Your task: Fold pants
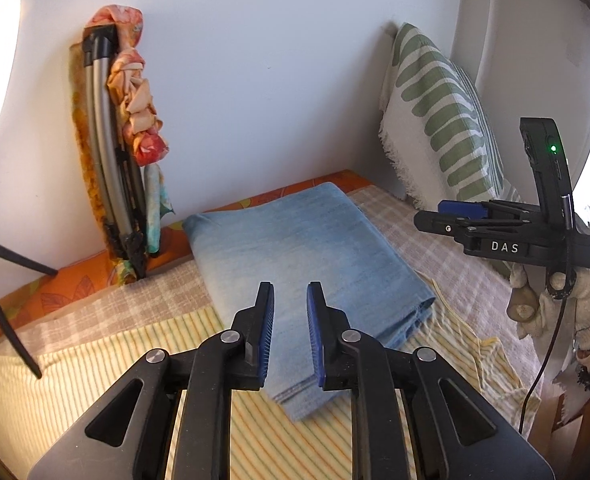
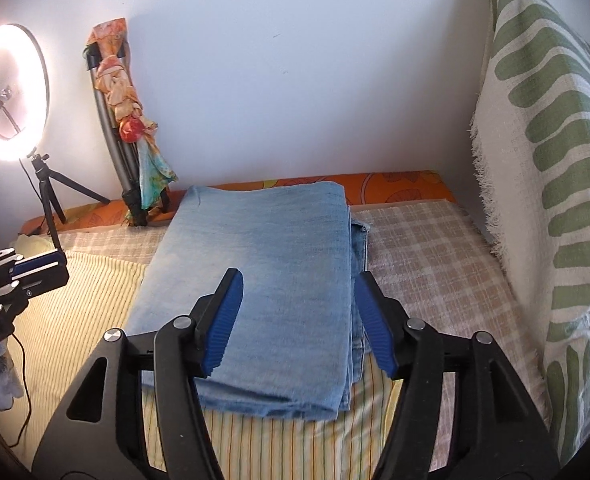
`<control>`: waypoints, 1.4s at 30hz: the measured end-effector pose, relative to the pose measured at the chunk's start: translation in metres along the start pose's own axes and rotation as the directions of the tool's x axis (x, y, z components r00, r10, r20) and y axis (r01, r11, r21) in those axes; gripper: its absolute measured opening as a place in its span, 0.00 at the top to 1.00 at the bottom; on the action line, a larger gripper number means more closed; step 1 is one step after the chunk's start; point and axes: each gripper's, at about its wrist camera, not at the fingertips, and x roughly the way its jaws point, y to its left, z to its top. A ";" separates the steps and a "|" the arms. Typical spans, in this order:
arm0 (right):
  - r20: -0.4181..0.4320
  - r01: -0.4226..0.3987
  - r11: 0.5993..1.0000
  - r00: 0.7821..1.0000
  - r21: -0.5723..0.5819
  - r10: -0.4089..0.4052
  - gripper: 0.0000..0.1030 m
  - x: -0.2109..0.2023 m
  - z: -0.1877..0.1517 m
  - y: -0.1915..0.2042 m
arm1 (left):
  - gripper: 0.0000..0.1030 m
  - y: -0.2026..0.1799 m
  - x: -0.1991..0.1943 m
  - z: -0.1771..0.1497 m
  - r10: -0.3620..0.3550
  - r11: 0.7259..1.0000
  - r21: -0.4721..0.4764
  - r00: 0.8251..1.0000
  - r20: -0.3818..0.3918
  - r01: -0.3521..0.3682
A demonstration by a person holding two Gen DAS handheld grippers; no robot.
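Note:
Light blue denim pants (image 1: 295, 232) (image 2: 263, 248) lie folded into a flat rectangle on the bed, its layered edges showing at the near and right sides. My left gripper (image 1: 290, 286) hovers over the near end of the pants with a narrow gap between its blue pads and nothing pinched. My right gripper (image 2: 300, 274) is open wide above the pants' near right part, holding nothing. In the left wrist view the right gripper (image 1: 443, 216) hangs off to the right, held by a gloved hand (image 1: 555, 308). The left gripper (image 2: 51, 262) shows at the left edge of the right wrist view.
The pants rest on a yellow striped sheet (image 1: 95, 360) and a checked cloth (image 2: 427, 248). A green-patterned cushion (image 2: 555, 160) leans at the right. A lit ring light (image 2: 11, 92) on a tripod and a folded frame wrapped in floral cloth (image 1: 111, 140) stand at the back left wall.

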 end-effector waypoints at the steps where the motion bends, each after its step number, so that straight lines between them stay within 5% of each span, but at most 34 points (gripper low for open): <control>1: 0.007 0.008 1.000 1.000 -0.007 -0.008 0.34 -0.006 -0.003 0.003 | 0.74 -0.001 -0.005 -0.001 -0.002 1.000 0.001 1.000 0.000 0.002; 6: 0.039 0.011 1.000 0.999 -0.009 -0.011 0.26 -0.037 -0.014 0.017 | 0.41 -0.008 -0.033 -0.008 0.005 1.000 -0.014 0.999 0.042 -0.005; 12: 0.097 0.027 1.000 0.995 -0.014 -0.026 0.10 -0.079 -0.030 0.043 | 0.31 -0.020 -0.065 -0.018 0.017 1.000 -0.008 0.997 0.073 -0.017; 27: 0.199 0.047 0.998 0.978 0.044 -0.055 0.00 -0.156 -0.083 0.086 | 0.21 -0.039 -0.150 -0.060 0.055 0.998 -0.034 0.989 0.137 -0.051; 42: 0.240 0.102 0.995 0.965 0.020 -0.104 0.00 -0.175 -0.112 0.105 | 0.18 -0.042 -0.163 -0.083 0.121 0.992 0.008 0.985 0.124 -0.123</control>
